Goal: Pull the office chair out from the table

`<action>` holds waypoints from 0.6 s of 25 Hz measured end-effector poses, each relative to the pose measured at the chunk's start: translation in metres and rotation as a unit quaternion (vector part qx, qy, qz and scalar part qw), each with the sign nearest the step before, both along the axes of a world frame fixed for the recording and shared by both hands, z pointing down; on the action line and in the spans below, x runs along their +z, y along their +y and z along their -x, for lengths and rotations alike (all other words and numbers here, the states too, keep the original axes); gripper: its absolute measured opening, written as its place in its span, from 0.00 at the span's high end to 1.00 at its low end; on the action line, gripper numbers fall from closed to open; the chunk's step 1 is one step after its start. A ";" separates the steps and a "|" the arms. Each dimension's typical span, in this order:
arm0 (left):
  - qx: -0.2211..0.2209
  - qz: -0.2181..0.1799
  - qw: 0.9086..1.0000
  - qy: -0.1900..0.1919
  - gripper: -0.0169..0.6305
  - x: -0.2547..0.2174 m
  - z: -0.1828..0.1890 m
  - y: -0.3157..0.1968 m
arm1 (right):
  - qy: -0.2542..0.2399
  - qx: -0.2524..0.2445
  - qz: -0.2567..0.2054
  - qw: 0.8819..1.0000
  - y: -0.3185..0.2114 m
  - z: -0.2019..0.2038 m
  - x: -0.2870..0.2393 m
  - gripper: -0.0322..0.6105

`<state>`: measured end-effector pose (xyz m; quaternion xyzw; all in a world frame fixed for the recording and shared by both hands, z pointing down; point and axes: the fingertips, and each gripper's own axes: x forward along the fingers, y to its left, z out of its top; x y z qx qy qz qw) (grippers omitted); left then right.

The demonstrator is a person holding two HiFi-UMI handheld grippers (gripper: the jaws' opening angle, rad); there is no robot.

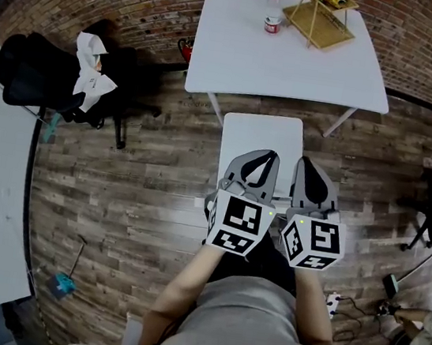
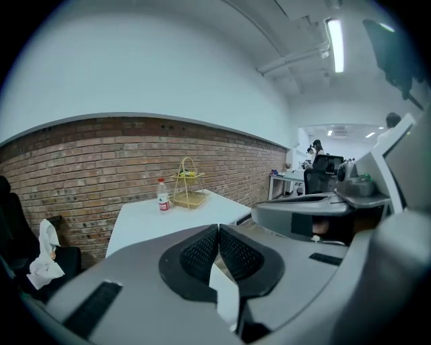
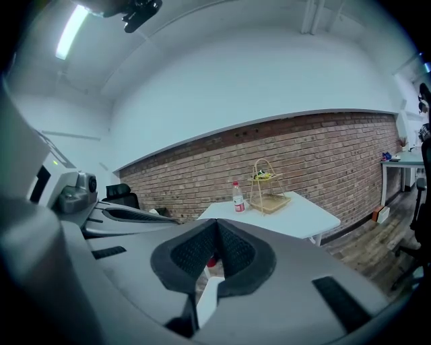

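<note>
— Jaws first: what did the head view give?
— Both pairs pointed away from the person. The left hand-held gripper (image 1: pixel 264 160) and the right hand-held gripper (image 1: pixel 308 169) hung just beside each other over a white rectangular top (image 1: pixel 261 134). Whether they touched it I could not tell.
— And the office chair?
— The black office chair (image 1: pixel 32 74) stood at the left, off the near-left corner of the white surface (image 1: pixel 294 71) and not tucked under it. It was well apart from both tools, and a white cloth (image 1: pixel 91 70) was draped on it.
— Left gripper view?
— The left hand-held gripper (image 2: pixel 218 228) was clenched, pad tips meeting, with nothing held. The office chair (image 2: pixel 19 236) sat at the left edge, the white cloth (image 2: pixel 44 259) on it.
— Containers there?
— A wire basket stand (image 2: pixel 188 192) on the surface (image 2: pixel 148 219) held yellow packets (image 2: pixel 188 174) in its upper tier. A red-capped bottle (image 2: pixel 162 195) stood upright just beside it.
— Right gripper view?
— The right hand-held gripper (image 3: pixel 217 224) was likewise closed on nothing, tips together. Beyond it the red-capped bottle (image 3: pixel 238 197) and the wire basket stand (image 3: pixel 268 192), yellow packets (image 3: pixel 264 176) up top, stood on the surface (image 3: pixel 296 219).
</note>
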<state>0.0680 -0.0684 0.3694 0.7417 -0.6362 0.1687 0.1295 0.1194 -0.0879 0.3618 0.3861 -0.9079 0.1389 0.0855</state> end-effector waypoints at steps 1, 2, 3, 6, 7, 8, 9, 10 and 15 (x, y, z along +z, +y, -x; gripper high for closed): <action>-0.001 0.000 1.000 0.000 0.95 0.000 0.001 -0.001 | 0.000 0.000 0.000 1.000 -0.001 0.000 0.000 0.93; -0.001 0.000 1.000 0.001 0.95 0.000 0.002 -0.001 | 0.000 0.001 0.000 1.000 -0.001 0.001 -0.001 0.93; -0.002 0.000 1.000 0.002 0.95 0.000 0.003 -0.002 | -0.001 0.001 0.000 1.000 -0.002 0.001 -0.001 0.93; -0.003 -0.002 1.000 0.001 0.95 -0.002 0.006 -0.002 | -0.002 0.003 0.001 1.000 -0.003 0.002 -0.001 0.93; -0.004 -0.002 1.000 0.000 0.95 -0.003 0.006 -0.003 | -0.002 0.003 0.001 1.000 -0.003 0.001 -0.001 0.93; -0.006 -0.003 1.000 0.000 0.95 -0.003 0.007 -0.003 | -0.002 0.003 0.002 1.000 -0.003 0.001 -0.001 0.93; -0.006 -0.003 1.000 0.000 0.95 -0.003 0.008 -0.003 | -0.002 0.003 0.002 1.000 -0.003 0.001 -0.001 0.93; -0.007 -0.002 1.000 0.001 0.95 -0.004 0.008 -0.004 | -0.002 0.003 0.002 1.000 -0.003 0.001 -0.001 0.93; -0.013 -0.004 1.000 0.004 0.95 -0.003 0.014 -0.003 | 0.000 -0.001 0.002 1.000 -0.002 0.007 0.001 0.93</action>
